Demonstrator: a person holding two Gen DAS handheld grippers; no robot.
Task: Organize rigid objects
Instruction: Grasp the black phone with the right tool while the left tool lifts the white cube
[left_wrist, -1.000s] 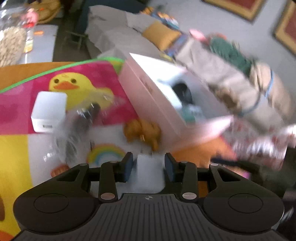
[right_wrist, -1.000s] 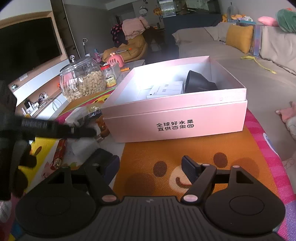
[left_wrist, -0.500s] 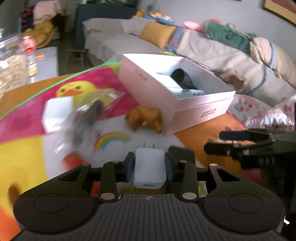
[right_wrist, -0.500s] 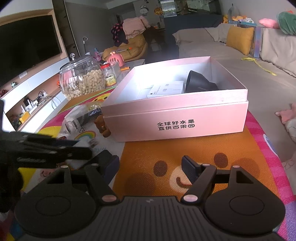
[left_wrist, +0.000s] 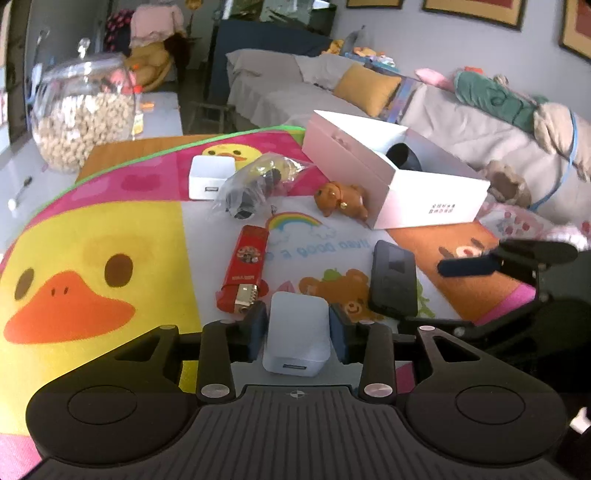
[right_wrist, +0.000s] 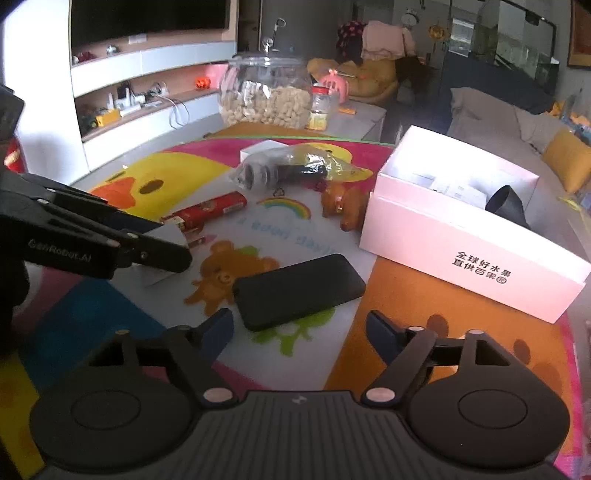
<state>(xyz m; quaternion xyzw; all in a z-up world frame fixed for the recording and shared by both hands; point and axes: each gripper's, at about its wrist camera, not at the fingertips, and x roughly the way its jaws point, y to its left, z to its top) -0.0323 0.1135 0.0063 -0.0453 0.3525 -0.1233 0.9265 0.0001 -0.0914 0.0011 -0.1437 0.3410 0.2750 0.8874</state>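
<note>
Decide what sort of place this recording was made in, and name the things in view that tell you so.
Most likely a home living room: a covered sofa with a yellow cushion, a wall-mounted television above shelves, and a children's cartoon play mat as the work surface.

Both tools are matte black: the left gripper (left_wrist: 297, 326) and right gripper (right_wrist: 299, 328) have ribbed central bodies flanked by round housings at nine and three o'clock. Silver screw heads dot the linkage arms, the fingers (right_wrist: 218, 326) carry dark blue pads, and the left tool's side reads "GenRobot.AI" in pale lettering.
</note>
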